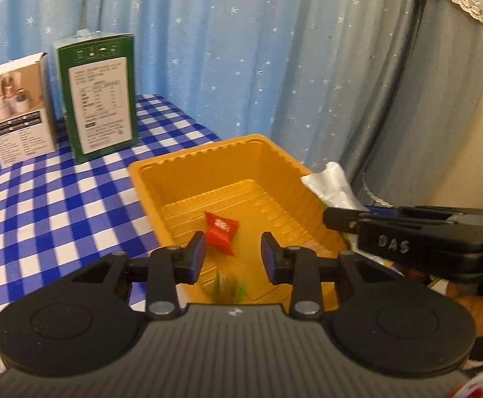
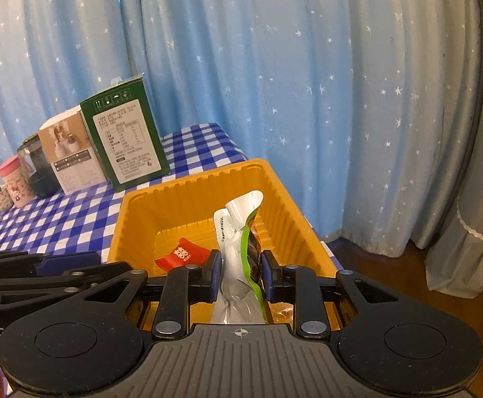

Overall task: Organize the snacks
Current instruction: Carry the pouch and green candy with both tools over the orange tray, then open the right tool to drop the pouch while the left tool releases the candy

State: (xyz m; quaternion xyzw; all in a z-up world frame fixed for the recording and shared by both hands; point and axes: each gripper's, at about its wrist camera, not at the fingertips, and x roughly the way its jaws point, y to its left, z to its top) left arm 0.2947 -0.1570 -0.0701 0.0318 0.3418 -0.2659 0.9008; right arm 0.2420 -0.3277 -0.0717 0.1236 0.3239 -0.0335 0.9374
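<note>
- The yellow tray (image 1: 188,179) stands on the blue checked tablecloth (image 1: 58,205), near the star-patterned curtain (image 1: 241,49).
- The left gripper (image 1: 233,255) hangs over the near part of the yellow tray; its jaws stand apart and nothing is pressed between them.
- Under the left gripper, a blurred greenish snack (image 1: 224,287) is seen inside the yellow tray, close to its near wall.
- A red snack packet (image 1: 219,232) lies on the floor of the yellow tray.
- The right gripper (image 2: 241,273) is clamped on a silver and green pouch (image 2: 238,232), which stands up over the near right part of the yellow tray.
- Behind the yellow tray, on its far left side, stand a green box (image 1: 98,96) and a beige box (image 1: 17,106).
</note>
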